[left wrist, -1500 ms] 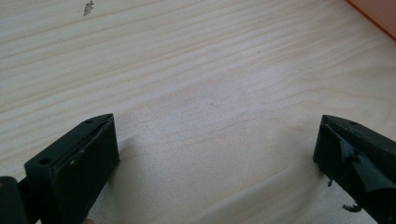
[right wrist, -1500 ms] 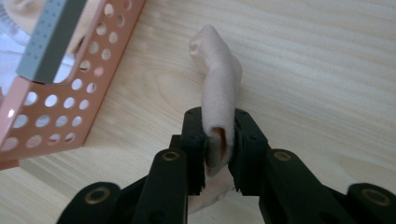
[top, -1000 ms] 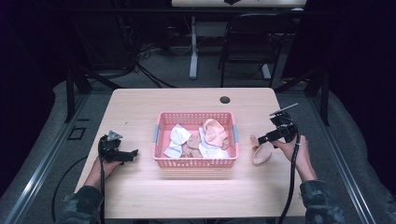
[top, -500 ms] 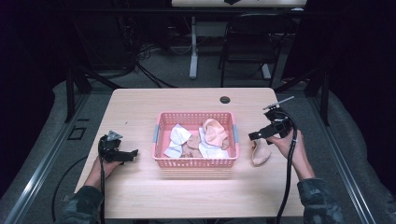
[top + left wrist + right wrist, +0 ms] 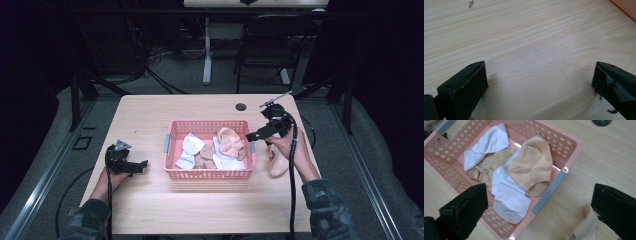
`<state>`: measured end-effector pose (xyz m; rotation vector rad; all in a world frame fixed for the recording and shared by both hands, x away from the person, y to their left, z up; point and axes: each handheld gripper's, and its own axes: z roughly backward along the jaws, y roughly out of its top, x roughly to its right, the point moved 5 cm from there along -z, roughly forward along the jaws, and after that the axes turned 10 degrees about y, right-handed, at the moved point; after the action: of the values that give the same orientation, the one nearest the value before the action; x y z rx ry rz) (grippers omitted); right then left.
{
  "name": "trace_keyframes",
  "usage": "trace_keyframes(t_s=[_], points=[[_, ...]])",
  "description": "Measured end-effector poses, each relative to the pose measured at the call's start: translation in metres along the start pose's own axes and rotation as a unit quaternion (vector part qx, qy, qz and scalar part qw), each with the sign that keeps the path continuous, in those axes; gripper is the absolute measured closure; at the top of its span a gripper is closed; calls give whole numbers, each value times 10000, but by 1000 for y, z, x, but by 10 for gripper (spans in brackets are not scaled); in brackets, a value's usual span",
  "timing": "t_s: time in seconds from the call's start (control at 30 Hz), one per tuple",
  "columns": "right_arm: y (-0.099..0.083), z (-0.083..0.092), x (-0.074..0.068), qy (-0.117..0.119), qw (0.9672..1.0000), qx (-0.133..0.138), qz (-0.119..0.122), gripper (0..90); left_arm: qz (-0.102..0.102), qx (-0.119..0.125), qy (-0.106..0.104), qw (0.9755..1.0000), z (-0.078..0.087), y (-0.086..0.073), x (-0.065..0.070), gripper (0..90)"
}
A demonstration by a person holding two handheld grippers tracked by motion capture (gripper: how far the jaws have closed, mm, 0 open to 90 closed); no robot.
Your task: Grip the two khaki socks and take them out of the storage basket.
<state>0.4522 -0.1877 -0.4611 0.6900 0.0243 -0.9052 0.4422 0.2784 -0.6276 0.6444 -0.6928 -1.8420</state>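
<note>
The right gripper (image 5: 254, 135) has just been spreading its jaws; nothing sits between them now, and it has lifted from the beige sock (image 5: 276, 161) on the table toward the pink basket (image 5: 210, 172) rim. That sock lies on the wood just right of the basket. The left gripper (image 5: 141, 165) rests unmoved, jaws wide over bare wood. Inside the basket lie white socks (image 5: 510, 203) and a peach sock (image 5: 531, 166). The light wooden table (image 5: 150, 115) stands on grey floor, a dark chair (image 5: 270, 45) behind it.
</note>
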Motion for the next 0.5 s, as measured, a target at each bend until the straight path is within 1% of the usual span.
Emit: trace_keyframes(t_s=[0.07, 0.2, 0.23, 0.27, 0.33, 0.4, 0.5], points=[[5, -5, -4, -13, 10000, -64, 35, 4, -1, -1, -1, 10000, 0, 0, 0, 0], [14, -16, -11, 39, 9997, -180, 134, 9, -1, -2, -1, 10000, 0, 0, 0, 0], [16, -20, -13, 95, 9997, -174, 129, 10, 0, -1, 0, 10000, 0, 0, 0, 0], [17, -22, -13, 53, 9995, -258, 167, 12, 0, -1, 0, 10000, 0, 0, 0, 0], [21, -28, -17, 108, 9994, -252, 188, 15, 0, -1, 0, 10000, 0, 0, 0, 0], [23, -33, -18, 95, 9992, -321, 236, 16, 0, -1, 1, 10000, 0, 0, 0, 0], [27, -41, -20, 178, 9992, -309, 186, 19, 0, -1, 1, 10000, 0, 0, 0, 0]])
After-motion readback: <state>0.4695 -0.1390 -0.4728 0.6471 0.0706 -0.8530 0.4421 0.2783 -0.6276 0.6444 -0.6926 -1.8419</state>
